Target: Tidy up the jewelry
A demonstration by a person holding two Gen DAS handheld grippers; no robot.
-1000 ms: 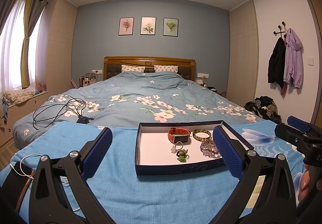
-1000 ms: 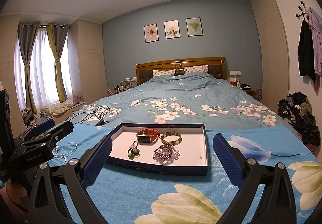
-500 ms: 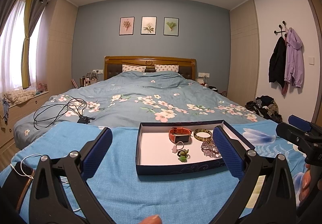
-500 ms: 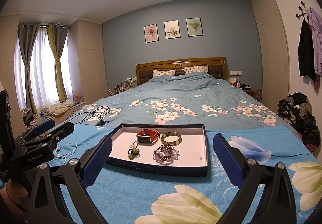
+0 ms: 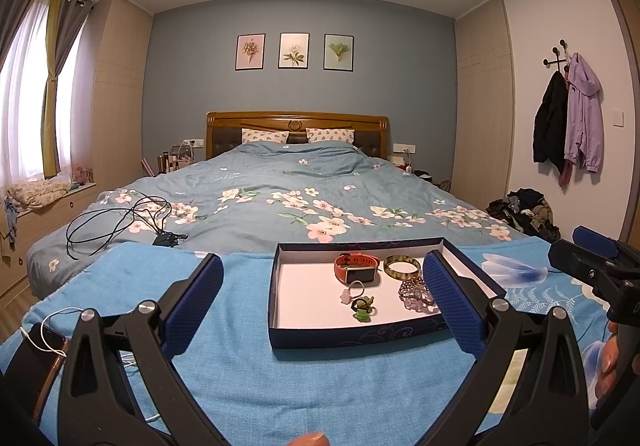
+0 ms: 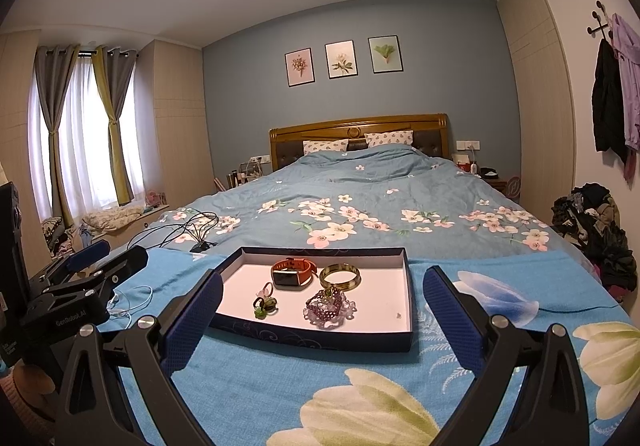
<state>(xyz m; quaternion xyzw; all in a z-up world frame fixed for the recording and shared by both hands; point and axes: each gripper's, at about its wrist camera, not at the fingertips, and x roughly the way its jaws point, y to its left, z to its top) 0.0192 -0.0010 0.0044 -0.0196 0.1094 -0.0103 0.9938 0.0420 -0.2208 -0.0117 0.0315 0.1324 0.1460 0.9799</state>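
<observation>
Left gripper (image 5: 322,302) and right gripper (image 6: 322,310) held wide open, nothing gripped, tray (image 6: 316,336) of jewelry set ahead on blue cloth (image 6: 260,386)

Each tool has black, triangular-cut arms tipped with dark blue ribbed pads and silver round screws at the joints. The left tool (image 5: 322,306) body carries white "GenRobot.AI" lettering; the right tool (image 6: 322,312) looks alike.
</observation>
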